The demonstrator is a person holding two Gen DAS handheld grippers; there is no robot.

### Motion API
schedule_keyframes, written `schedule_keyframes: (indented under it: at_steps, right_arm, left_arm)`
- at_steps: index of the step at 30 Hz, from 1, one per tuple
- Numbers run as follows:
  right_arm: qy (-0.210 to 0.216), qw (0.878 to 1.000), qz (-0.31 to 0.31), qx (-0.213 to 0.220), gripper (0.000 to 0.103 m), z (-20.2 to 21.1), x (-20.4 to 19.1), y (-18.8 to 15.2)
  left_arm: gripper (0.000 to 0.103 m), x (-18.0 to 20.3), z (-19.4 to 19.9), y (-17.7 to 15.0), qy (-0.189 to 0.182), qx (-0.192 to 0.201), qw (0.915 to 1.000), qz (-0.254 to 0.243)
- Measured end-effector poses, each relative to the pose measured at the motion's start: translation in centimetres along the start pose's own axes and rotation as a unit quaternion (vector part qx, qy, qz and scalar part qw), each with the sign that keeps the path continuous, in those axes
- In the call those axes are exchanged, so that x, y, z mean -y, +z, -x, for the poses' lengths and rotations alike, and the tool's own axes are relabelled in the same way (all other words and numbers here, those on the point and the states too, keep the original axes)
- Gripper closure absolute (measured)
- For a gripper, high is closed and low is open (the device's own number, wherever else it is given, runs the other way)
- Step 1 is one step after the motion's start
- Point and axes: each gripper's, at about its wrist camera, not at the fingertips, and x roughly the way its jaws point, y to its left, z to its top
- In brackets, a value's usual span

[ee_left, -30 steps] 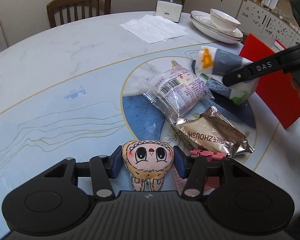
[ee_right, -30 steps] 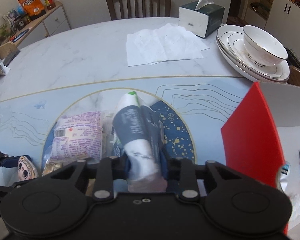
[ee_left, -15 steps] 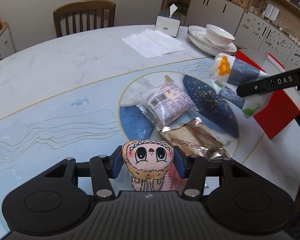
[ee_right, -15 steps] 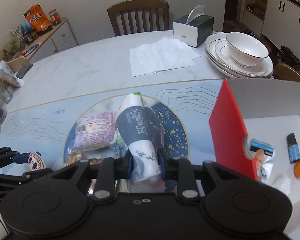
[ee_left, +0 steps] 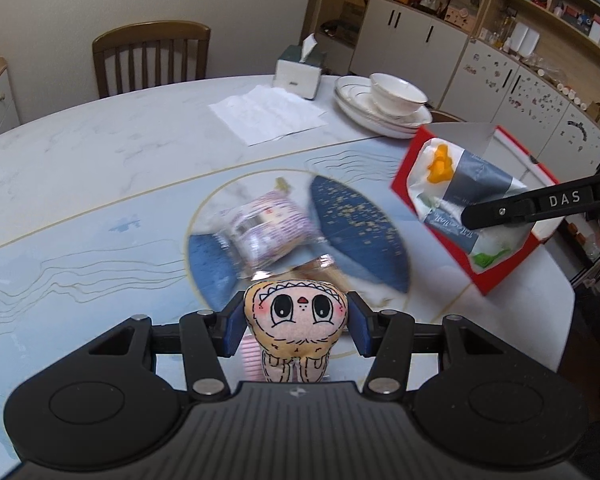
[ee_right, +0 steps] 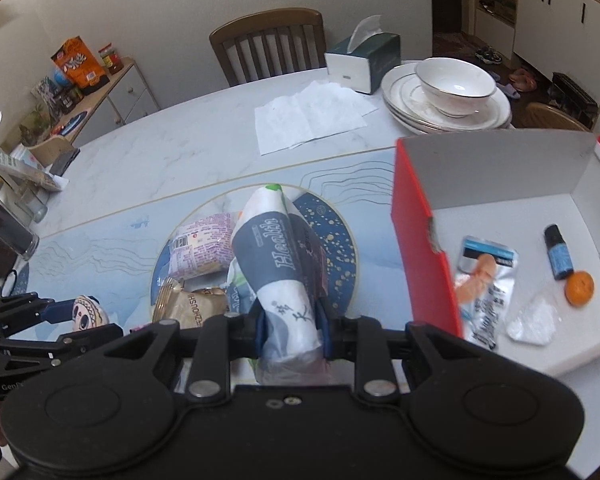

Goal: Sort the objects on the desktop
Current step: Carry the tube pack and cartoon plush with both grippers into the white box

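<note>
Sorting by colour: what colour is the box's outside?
Red box, white inside; clearest in the right wrist view.

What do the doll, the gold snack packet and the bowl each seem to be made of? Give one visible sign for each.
Doll: soft stuffed fabric, matte; its sides dent between the left gripper's pads, face looks printed.
Gold snack packet: metallised plastic film, probably; shiny, crinkled.
Bowl: glazed ceramic, likely; glossy white, thin dark rim line.

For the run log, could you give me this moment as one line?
left gripper: shut on plush doll | right gripper: shut on grey-white packet | red box: not yet reached
</note>
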Motion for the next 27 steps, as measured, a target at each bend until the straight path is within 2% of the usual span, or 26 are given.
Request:
schedule_keyframes:
  at_steps: [13, 27]
  right_arm:
    - [0.000, 0.999, -0.019, 0.026, 0.079, 3.9, 4.2, -0.1]
    - [-0.008, 0.998, -0.029, 0.050, 0.080, 6.4, 11.5, 0.9]
  left_arm:
    - [0.052, 6.5, -0.7, 2.9, -0.037, 0.026, 0.9987, -0.023]
    - [0.052, 14.6, -3.7, 6.4, -0.061, 0.040, 0.9957, -0.057]
